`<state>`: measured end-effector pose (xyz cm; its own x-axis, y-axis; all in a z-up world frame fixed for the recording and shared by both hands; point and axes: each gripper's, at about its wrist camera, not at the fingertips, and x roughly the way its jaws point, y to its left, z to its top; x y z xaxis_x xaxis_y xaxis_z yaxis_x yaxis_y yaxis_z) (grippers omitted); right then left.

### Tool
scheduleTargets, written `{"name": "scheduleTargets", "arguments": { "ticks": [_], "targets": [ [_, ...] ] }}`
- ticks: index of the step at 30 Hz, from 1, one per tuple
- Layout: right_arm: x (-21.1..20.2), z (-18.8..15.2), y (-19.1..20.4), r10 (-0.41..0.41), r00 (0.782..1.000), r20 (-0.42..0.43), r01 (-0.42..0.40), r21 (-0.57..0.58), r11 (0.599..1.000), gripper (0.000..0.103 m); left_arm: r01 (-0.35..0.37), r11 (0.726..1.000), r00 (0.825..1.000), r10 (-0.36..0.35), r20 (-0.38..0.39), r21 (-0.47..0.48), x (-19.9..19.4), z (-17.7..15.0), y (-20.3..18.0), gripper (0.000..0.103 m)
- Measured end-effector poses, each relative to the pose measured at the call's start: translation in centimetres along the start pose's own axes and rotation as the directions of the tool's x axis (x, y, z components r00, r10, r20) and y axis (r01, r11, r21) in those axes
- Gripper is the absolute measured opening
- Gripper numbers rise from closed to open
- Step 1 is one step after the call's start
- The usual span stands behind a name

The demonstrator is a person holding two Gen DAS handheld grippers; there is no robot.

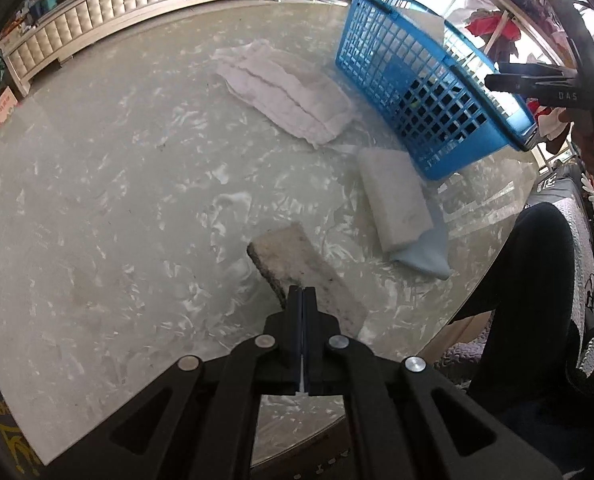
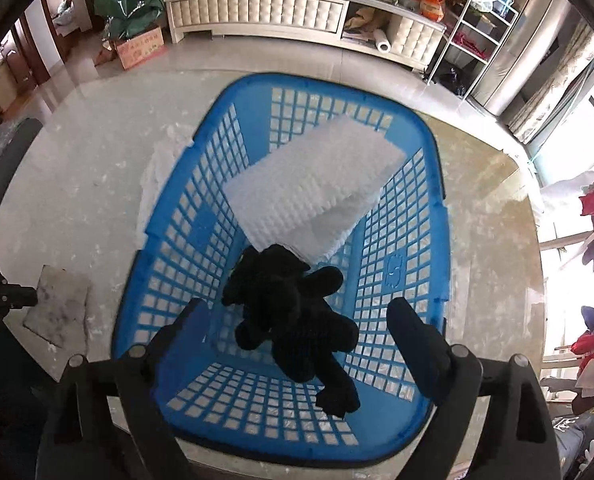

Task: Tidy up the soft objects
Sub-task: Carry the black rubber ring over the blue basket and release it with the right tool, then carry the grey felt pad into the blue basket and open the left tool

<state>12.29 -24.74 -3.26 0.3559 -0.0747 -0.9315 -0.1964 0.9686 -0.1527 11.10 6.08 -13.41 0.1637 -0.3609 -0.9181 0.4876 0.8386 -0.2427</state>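
Observation:
A blue plastic basket (image 1: 425,92) stands on the round marble table (image 1: 97,200). In the right wrist view the basket (image 2: 437,240) holds a white sponge pad (image 2: 317,184) and a black plush toy (image 2: 297,312). My right gripper (image 2: 297,320) is open above the basket, over the toy. My left gripper (image 1: 303,292) is shut and empty, its tips just over a dirty grey sponge (image 1: 309,272). A white sponge with a light blue layer (image 1: 401,208) and a folded white cloth (image 1: 289,88) lie on the table.
The grey sponge (image 2: 57,304) also shows left of the basket. A padded cream cabinet (image 2: 257,12) with boxes stands behind the table. A clothes rack (image 1: 509,8) is at the right. A person's dark leg (image 1: 529,280) is by the table edge.

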Motion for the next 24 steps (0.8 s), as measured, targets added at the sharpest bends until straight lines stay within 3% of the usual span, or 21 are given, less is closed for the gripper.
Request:
{"name": "scheduleTargets", "arguments": {
  "ticks": [6,15,24],
  "targets": [
    [-1.0,-0.9,0.4,-0.010,1.000,0.008,0.010,-0.002,1.000,0.103,-0.020,0.999,0.999,0.019,0.046,0.028,-2.3,0.6,-1.5,0.000],
    [-2.9,-3.3,0.2,0.014,1.000,0.028,-0.015,0.022,1.000,0.103,-0.061,0.995,0.992,0.052,0.115,0.074,-6.5,2.7,-4.7,0.000],
    [-4.2,-4.8,-1.7,-0.010,0.999,0.050,0.009,0.034,0.999,0.103,-0.087,0.986,0.979,0.058,0.194,0.141,-10.2,6.9,-9.3,0.000]
  ]
}}
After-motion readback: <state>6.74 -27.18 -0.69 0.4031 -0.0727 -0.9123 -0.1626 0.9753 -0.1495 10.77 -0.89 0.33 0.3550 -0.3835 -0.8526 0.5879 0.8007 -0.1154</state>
